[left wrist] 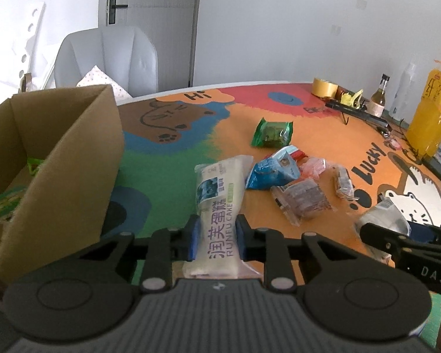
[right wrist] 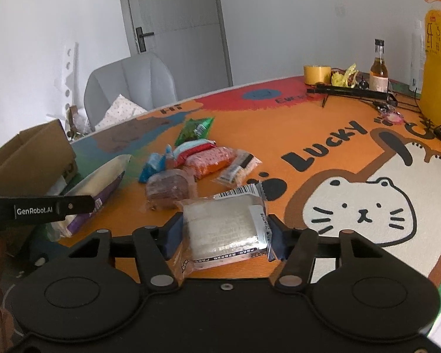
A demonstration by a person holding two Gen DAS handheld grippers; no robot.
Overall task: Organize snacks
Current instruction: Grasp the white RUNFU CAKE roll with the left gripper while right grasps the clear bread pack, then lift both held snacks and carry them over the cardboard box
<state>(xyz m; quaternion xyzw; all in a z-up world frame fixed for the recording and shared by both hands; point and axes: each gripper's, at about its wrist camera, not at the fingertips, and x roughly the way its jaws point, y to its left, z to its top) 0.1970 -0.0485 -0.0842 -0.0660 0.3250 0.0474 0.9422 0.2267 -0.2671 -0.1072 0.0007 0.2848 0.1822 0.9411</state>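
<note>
Left tool pinches one cake packet; one box beside.

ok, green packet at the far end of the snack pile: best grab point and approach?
Take the green packet across its puffed middle, coming from above on the near side. It lies flat and apart from the pile, with bare mat around it. Its crimped ends look thin and slippery.

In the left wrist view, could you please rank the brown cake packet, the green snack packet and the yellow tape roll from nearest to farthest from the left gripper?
From the left gripper, which is shut on the long white cake packet:
1. Brown cake packet, just ahead to the right.
2. Green snack packet, farther up the table, mid-way.
3. Yellow tape roll, at the far right edge by the bottles.
</note>
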